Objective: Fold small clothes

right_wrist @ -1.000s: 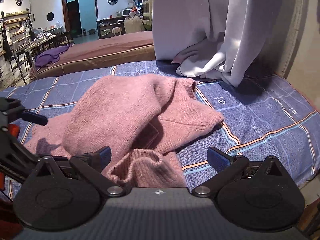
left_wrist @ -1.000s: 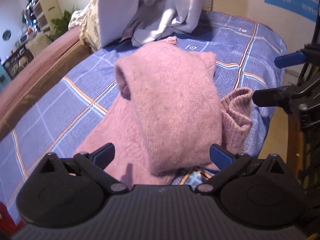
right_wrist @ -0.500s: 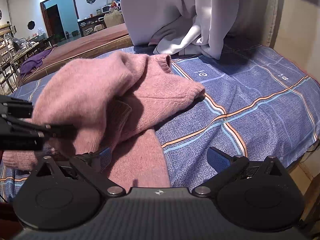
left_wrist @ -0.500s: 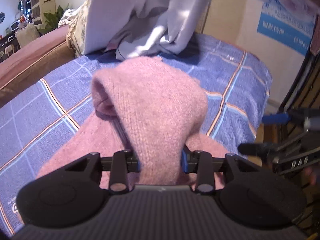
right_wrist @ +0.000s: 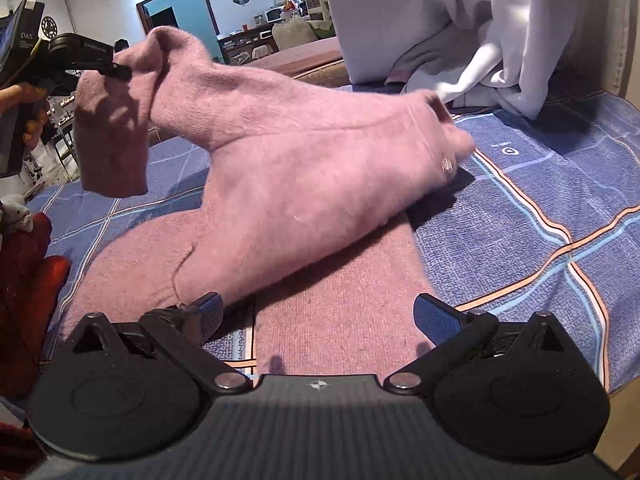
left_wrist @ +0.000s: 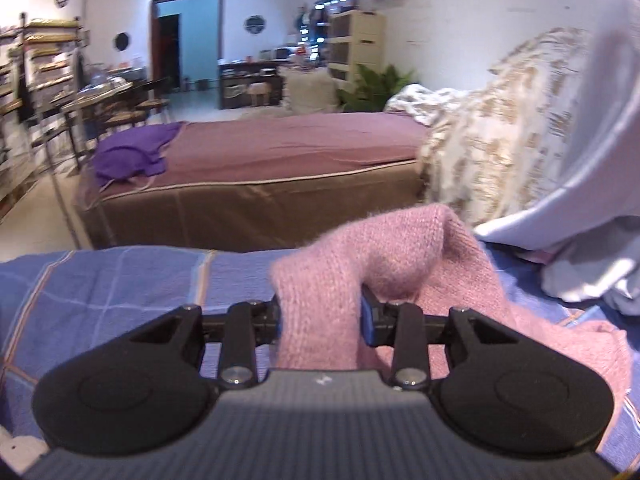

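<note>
Only your right wrist view shows the whole pink sweater (right_wrist: 304,184) on the blue checked cover (right_wrist: 540,208), its sleeve lifted at far left by your left gripper (right_wrist: 116,70), which is clamped on it. Your right gripper (right_wrist: 316,312) hangs wide open and empty over the near hem. White fabric (right_wrist: 460,20) is piled at far right.
</note>
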`<state>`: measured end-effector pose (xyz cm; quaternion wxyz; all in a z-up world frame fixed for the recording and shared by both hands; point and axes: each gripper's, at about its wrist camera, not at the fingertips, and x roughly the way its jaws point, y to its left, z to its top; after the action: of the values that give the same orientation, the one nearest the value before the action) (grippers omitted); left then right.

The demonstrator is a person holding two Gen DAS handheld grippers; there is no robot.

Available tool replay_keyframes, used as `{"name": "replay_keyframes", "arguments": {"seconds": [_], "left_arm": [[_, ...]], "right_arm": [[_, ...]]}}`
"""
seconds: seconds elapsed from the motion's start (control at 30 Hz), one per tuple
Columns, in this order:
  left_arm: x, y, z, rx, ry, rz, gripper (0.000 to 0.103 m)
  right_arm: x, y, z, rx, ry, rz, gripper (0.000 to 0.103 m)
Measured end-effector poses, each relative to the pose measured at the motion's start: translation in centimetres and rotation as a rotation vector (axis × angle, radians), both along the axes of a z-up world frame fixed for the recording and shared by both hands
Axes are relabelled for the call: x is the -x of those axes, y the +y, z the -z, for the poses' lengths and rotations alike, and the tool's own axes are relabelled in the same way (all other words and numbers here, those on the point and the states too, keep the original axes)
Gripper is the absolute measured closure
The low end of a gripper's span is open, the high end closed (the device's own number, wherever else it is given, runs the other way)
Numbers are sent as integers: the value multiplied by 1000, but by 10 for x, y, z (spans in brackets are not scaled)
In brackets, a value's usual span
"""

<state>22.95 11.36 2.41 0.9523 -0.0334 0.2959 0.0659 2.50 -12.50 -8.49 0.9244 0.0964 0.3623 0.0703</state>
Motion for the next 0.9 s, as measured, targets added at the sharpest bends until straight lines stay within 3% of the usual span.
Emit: {"name": "replay_keyframes", "arguments": {"seconds": [0.17, 0.23, 0.3, 0.33, 0.37, 0.4, 0.43, 0.57, 0.67, 0.8, 0.9], "left_arm": [[9, 93, 23, 1, 35, -337, 68], [10, 113, 32, -8, 82, -402, 64], [10, 112, 38, -58, 137, -338, 59], [11, 101, 41, -101, 151, -303, 44], [13, 87, 42, -132, 155, -264, 18], [16, 76, 41, -145, 156, -225, 6], [20, 54, 39, -150, 150, -159, 0], [44, -9, 40, -129, 187, 61, 0], [75, -34, 52, -50, 256, 174, 0], [116, -45, 83, 71, 370, 243, 0], [133, -46, 107, 47, 419, 258, 0]], "right_arm": [[-17, 9, 11, 14, 29, -21, 0], [-23, 10, 16, 22, 50, -27, 0], [-29, 12, 23, 41, 66, -24, 0], [-32, 13, 25, 55, 72, -24, 0], [-34, 16, 27, 77, 66, -24, 0], [-36, 15, 27, 98, 54, -13, 0], [-39, 14, 28, 111, 44, 3, 0], [-61, -2, 32, 102, 33, 44, 0], [-78, -13, 40, 119, 37, 64, 0], [-94, -17, 58, 9, 97, -20, 0], [-90, -3, 63, 78, 87, -67, 0]]}}
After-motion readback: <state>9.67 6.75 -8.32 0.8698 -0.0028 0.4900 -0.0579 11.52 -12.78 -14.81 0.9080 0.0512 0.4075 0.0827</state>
